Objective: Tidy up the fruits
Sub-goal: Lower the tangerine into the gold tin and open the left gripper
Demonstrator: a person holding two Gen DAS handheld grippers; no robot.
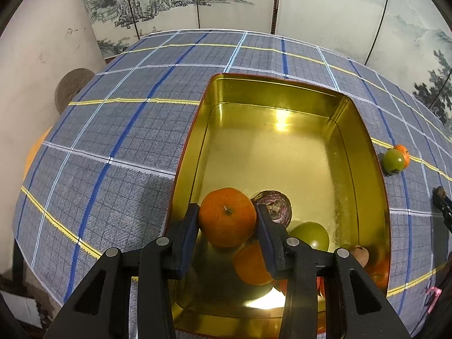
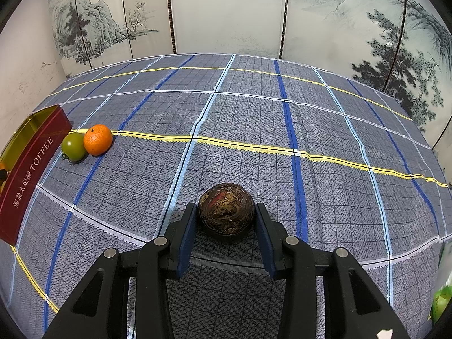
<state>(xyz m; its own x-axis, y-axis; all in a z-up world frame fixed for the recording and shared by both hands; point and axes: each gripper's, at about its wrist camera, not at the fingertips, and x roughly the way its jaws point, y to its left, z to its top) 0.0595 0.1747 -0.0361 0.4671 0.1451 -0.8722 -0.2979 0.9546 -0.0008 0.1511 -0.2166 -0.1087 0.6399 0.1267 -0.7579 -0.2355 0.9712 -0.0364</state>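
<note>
My left gripper [image 1: 227,216] is shut on an orange tangerine [image 1: 226,216] and holds it over the near end of the gold-lined tin [image 1: 364,138]. Below it in the tin lie a purple fruit [image 1: 278,207], a green fruit [image 1: 312,234], another orange fruit [image 1: 250,262] and a brownish one [image 1: 360,254]. My right gripper [image 2: 226,212] has its fingers on both sides of a dark brown wrinkled fruit [image 2: 226,209] on the cloth; the pads look just at its sides. A green fruit [image 2: 73,147] and a tangerine [image 2: 98,139] sit beside the red tin [image 2: 31,169].
The table wears a blue-grey plaid cloth [image 2: 254,118]. A painted folding screen [image 2: 226,11] stands behind it. The same green and orange pair shows right of the tin in the left wrist view [image 1: 394,159]. A green package [image 2: 440,299] lies at the right edge.
</note>
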